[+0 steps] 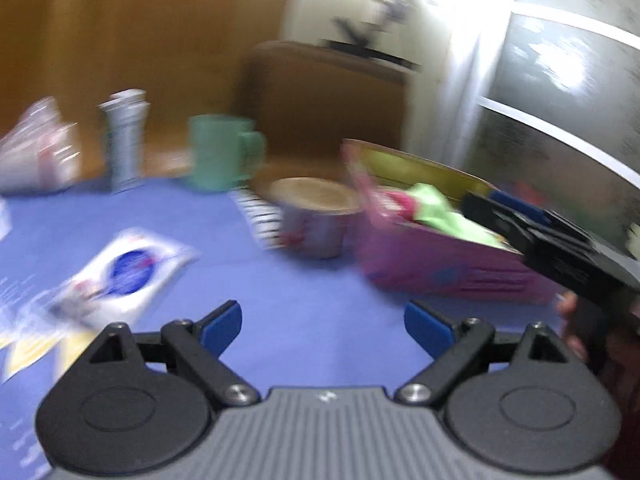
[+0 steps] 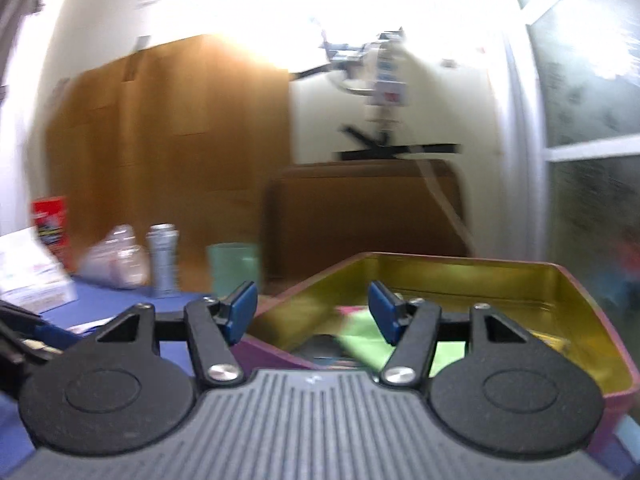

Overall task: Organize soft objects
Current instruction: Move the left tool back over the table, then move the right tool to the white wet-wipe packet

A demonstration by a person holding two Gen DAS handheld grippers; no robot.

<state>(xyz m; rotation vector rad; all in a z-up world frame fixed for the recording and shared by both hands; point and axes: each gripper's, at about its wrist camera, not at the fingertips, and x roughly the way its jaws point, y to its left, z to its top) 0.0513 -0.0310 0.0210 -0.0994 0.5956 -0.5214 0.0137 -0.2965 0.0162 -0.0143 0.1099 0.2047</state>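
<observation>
In the left wrist view, a white packet with a blue round mark (image 1: 128,268) lies on the blue counter (image 1: 304,304) at the left of the frame, blurred. Your left tongs (image 1: 323,326) sit at lower centre, blue pads spread wide with only bare counter between them. Beyond them, at mid frame, stands a round tin (image 1: 316,220), with a green mug (image 1: 224,152) farther back to its left. To the right of the tin is the pink tin box (image 1: 440,268), and the green cloth (image 1: 444,212) lies inside it, up and to the right of your left tongs and well apart from them. Your right tongs (image 1: 500,204) reach in from the right edge over that box.

In the right wrist view, your right tongs (image 2: 313,312) stand partly spread at centre frame with nothing pinched. The green cloth (image 2: 360,340) lies just below and between the pads, on the box's gold floor (image 2: 500,304), beside a pink piece; contact cannot be told.
</observation>
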